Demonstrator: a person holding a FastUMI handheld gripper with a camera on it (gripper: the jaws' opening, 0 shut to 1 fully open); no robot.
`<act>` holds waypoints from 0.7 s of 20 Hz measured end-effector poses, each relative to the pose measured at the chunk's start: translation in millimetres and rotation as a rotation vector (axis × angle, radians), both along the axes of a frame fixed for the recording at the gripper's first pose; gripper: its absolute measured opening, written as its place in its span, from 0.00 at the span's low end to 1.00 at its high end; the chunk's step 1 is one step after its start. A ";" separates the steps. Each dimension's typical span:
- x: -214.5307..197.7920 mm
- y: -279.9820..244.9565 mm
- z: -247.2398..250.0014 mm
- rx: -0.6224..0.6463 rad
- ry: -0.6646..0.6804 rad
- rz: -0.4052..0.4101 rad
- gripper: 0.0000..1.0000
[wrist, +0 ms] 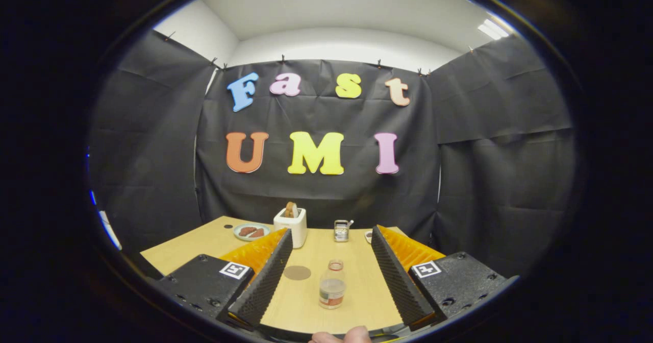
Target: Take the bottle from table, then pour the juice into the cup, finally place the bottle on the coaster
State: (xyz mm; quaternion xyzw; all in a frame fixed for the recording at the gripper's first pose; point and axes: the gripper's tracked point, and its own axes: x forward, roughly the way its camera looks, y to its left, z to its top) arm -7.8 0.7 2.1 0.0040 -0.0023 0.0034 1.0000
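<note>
Wooden table (326,310) w/ gripper (331,261) fingers spread wide, bottle (332,286) standing between them, untouched.

Table runs back to the black cloth wall. Fingers (265,276) are black ribbed pads w/ orange backing, wide apart, gripping nothing; bottle is upright in the gap, nearer the right finger, clear plastic w/ a red-and-white label low on its body. Round brown coaster (297,272) lies flat just left of the bottle, close to the left finger. Beyond the fingertips at the far edge: white toaster (291,225) w/ a slice of toast sticking up, plate (251,231) w/ brownish food left of it, small metal holder (341,230) right of it. Cup: can't tell which item it is. Fingertip (341,336) of a person's hand shows at the near edge.
</note>
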 end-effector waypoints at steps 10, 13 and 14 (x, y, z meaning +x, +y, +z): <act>-0.9 -6.3 -4.9 0.012 0.000 -0.016 1.00; -1.2 -12.0 -15.7 -0.001 0.020 -0.020 1.00; -2.7 -14.4 -16.2 -0.001 0.023 -0.024 1.00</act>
